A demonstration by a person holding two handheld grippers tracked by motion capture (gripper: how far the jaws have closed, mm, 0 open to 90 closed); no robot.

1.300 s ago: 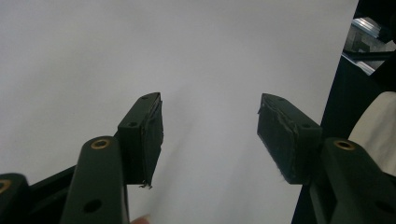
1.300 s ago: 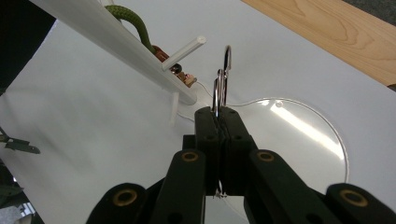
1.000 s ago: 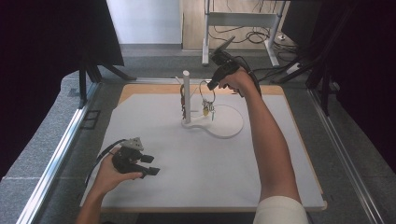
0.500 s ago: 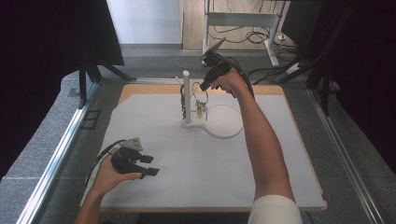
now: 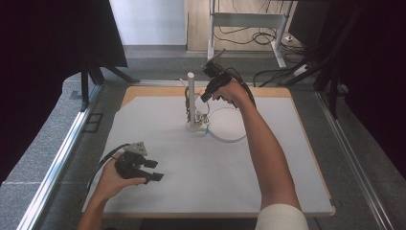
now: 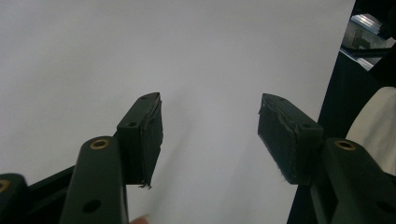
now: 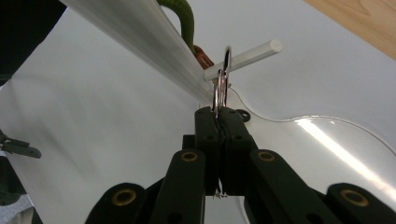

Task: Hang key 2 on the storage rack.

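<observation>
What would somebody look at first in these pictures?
Probably the white stand sticking up near the far middle of the table, with small rings hanging on it. The right gripper is shut on a metal ring right at the stand's side peg. Near the front left, the left gripper rests open over the white mat, with nothing between its jaws.

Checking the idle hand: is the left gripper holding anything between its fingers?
No: in the left gripper view the left gripper has its fingers spread apart, with just the bare white mat between them.
</observation>
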